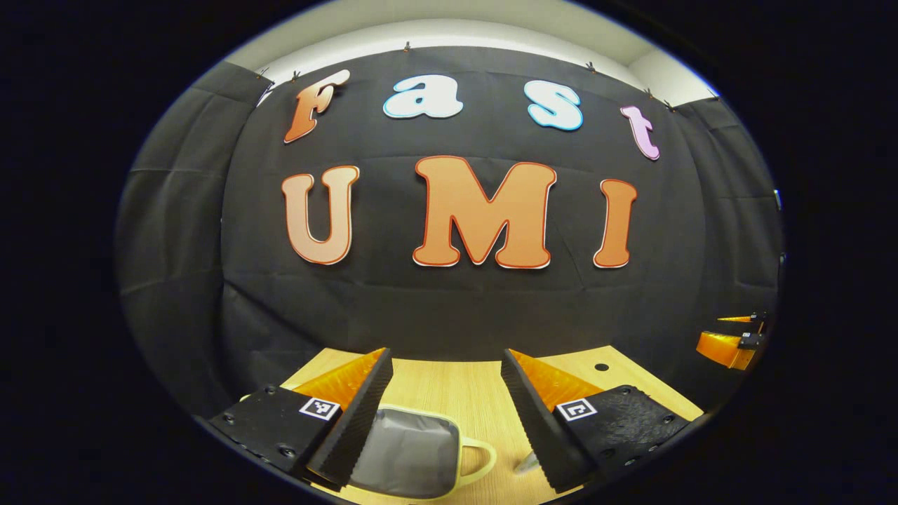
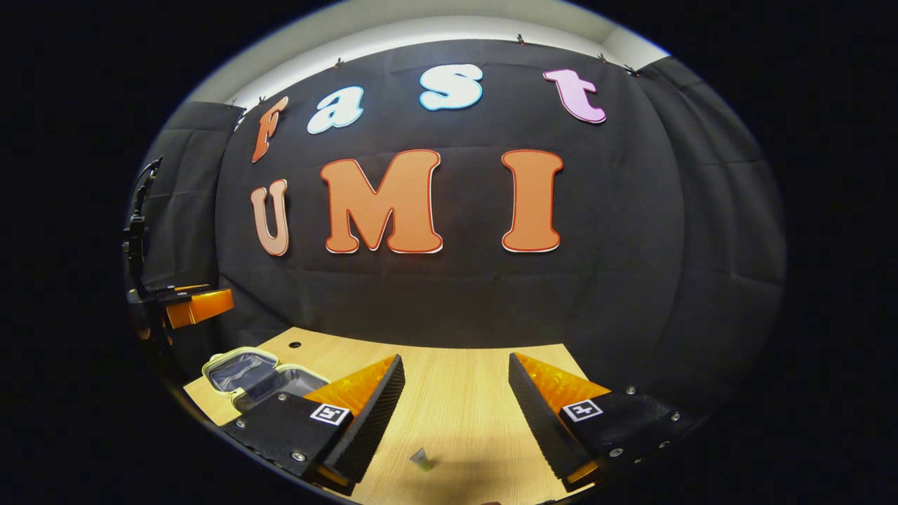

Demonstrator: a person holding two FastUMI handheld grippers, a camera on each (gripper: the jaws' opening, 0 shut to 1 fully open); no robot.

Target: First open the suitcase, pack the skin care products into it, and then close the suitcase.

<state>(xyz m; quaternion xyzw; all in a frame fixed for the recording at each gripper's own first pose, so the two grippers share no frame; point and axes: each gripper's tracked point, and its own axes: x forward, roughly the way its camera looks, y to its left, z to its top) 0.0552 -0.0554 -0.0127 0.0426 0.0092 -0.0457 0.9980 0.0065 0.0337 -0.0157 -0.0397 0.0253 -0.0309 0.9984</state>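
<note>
The small cream-rimmed, grey-lined suitcase (image 2: 263, 379) lies open on the wooden table (image 2: 463, 414), nothing visibly packed, while left gripper (image 1: 445, 414) and right gripper (image 2: 456, 414) gape empty beside it.

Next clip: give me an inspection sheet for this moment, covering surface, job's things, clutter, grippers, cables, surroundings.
Surface: wooden table, with a small round hole.
Job's things: suitcase lies open, grey lining showing; a small product lies on the table between the right gripper's fingers, another item partly hidden by the left gripper's finger.
Clutter: nothing seen.
Grippers: left gripper open above the suitcase; right gripper open, empty.
Cables: nothing seen.
Surroundings: black cloth wall, pale ceiling strip above.
</note>
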